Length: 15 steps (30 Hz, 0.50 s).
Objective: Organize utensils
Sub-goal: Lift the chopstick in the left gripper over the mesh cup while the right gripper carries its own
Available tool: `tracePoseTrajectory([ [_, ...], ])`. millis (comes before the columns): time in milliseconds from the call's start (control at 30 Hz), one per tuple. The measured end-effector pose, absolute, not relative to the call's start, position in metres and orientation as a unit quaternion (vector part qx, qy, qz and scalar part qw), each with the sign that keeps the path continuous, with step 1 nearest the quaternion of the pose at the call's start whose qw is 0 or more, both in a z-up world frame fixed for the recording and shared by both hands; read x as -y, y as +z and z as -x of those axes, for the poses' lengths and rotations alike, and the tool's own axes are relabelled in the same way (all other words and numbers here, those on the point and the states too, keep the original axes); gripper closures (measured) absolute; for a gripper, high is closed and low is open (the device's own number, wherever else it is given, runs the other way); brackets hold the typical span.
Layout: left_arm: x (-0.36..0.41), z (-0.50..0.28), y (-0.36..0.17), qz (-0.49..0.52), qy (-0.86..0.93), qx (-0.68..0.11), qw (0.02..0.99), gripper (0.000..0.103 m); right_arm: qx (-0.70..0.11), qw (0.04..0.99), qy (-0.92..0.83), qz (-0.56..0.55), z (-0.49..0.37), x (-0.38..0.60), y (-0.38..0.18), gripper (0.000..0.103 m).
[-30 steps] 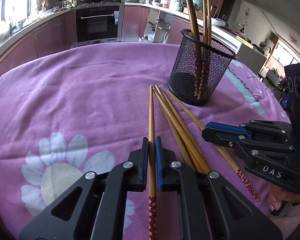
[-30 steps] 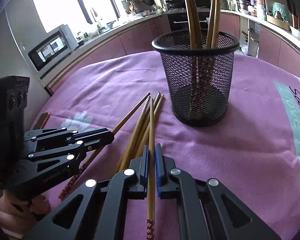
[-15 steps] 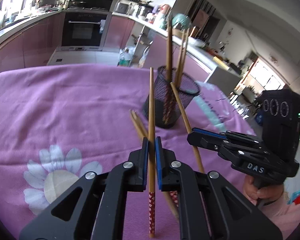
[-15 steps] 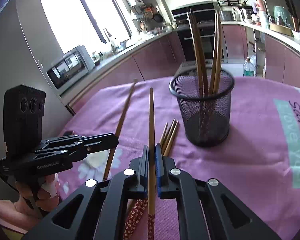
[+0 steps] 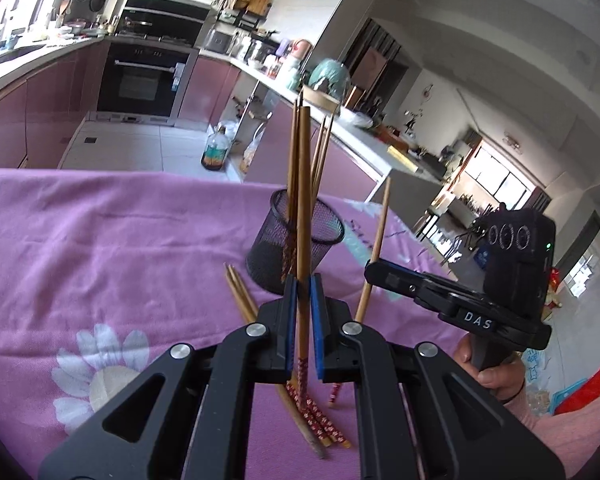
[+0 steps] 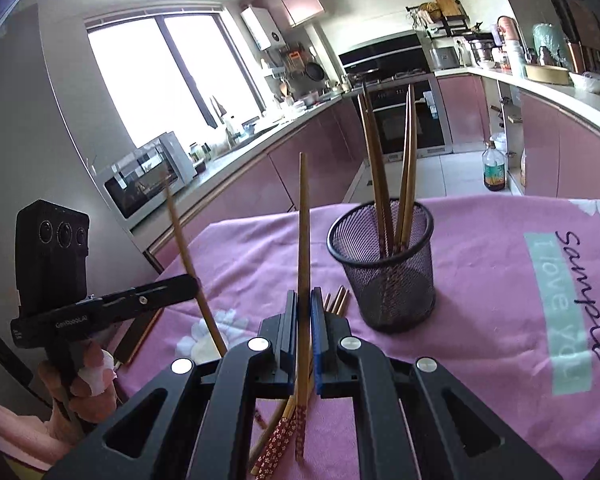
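Note:
My left gripper [image 5: 303, 280] is shut on a wooden chopstick [image 5: 302, 200] and holds it upright above the table. My right gripper [image 6: 304, 296] is shut on another chopstick [image 6: 303, 232], also lifted and near upright. Each gripper shows in the other's view: the right one [image 5: 374, 268] at the right, the left one [image 6: 192, 282] at the left. A black mesh holder [image 5: 296, 254] [image 6: 384, 268] stands ahead with several chopsticks in it. Several loose chopsticks [image 5: 312, 412] [image 6: 276, 444] lie on the purple cloth below the grippers.
The purple flowered tablecloth [image 5: 100, 248] covers the table. Its far edge drops to the kitchen floor, where a bottle [image 5: 214, 152] stands. Counters, an oven [image 5: 144, 80] and a microwave [image 6: 148, 176] lie beyond.
Both grippers have lifted their chopsticks off the cloth and tilted them upright. Both have moved up and back from the holder.

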State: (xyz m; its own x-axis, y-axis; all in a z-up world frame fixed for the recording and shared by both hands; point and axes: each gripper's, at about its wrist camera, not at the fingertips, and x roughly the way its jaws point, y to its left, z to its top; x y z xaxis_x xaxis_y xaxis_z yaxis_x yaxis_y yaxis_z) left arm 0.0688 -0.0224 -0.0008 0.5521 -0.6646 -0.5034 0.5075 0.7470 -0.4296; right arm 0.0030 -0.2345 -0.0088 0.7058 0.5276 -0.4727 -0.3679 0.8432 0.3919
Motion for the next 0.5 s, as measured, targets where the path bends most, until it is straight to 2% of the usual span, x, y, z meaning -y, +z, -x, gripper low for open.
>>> tracePoseTrajectory([
  [500,0.037,-0.085,0.050,0.107,-0.336,-0.270,0.896,0.095,-0.233,0.936,0.238,-0.115,-0.011,0.247,0.038,0.098],
])
